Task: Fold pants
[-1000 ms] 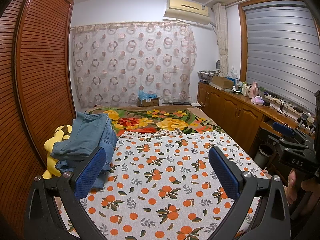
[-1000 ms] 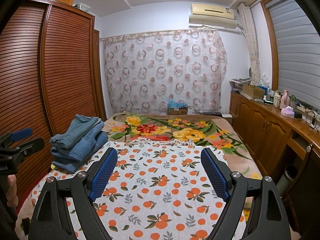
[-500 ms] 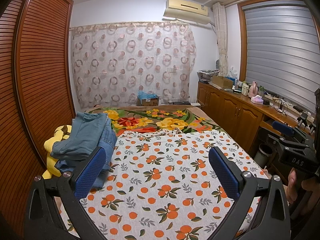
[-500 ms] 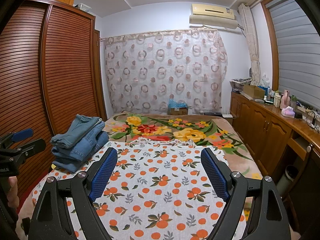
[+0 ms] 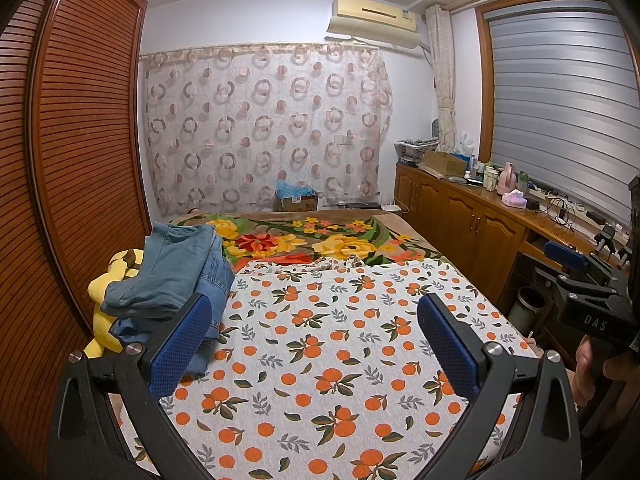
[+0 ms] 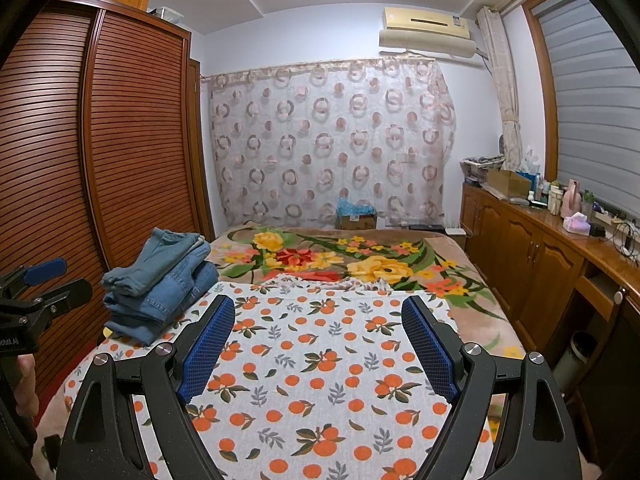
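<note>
A stack of folded blue denim pants (image 5: 176, 276) lies at the left side of the bed; it also shows in the right wrist view (image 6: 160, 280). My left gripper (image 5: 312, 316) is open and empty, held above the orange-print sheet (image 5: 320, 360), with the pants just beyond its left finger. My right gripper (image 6: 318, 320) is open and empty above the same sheet (image 6: 320, 380), with the pants to its left. Each gripper shows at the edge of the other's view.
A yellow plush toy (image 5: 106, 280) lies under the pants by the slatted wardrobe (image 5: 80, 160). A floral blanket (image 5: 320, 240) covers the far half of the bed. A wooden cabinet (image 5: 480, 224) with clutter runs along the right. A bin (image 5: 528, 304) stands beside it.
</note>
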Demonstrator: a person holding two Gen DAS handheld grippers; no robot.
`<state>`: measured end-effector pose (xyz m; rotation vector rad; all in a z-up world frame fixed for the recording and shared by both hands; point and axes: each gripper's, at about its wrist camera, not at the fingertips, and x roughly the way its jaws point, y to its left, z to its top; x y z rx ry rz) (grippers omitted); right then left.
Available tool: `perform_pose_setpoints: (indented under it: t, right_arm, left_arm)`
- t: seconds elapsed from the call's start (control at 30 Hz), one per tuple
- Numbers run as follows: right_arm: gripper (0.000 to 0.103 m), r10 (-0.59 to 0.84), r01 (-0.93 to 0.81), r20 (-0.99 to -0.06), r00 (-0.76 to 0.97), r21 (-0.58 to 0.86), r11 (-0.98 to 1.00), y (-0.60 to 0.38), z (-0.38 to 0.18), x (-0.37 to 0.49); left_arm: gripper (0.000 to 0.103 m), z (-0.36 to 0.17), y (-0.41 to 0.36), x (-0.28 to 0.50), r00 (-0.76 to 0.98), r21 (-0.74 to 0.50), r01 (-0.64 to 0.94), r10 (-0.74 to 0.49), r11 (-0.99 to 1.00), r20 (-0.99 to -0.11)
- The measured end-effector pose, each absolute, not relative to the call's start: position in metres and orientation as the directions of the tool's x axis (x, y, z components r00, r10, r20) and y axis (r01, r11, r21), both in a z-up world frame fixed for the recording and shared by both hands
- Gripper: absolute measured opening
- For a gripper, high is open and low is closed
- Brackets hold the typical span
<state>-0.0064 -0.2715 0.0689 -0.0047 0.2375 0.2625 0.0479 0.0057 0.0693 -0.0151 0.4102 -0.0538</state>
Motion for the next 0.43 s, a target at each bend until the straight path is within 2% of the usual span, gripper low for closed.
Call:
perform_pose_setpoints:
  t: [0.43]
  right_arm:
    - [0.087,0.258,-0.26,-0.233,0.938,0.025,0.965,-0.2719,0.0694,-0.0057]
  left_arm:
    - [0.103,0.0695,0.0059,0.048,0.916,-0.025,0.05,-0.056,0.998,-0.398]
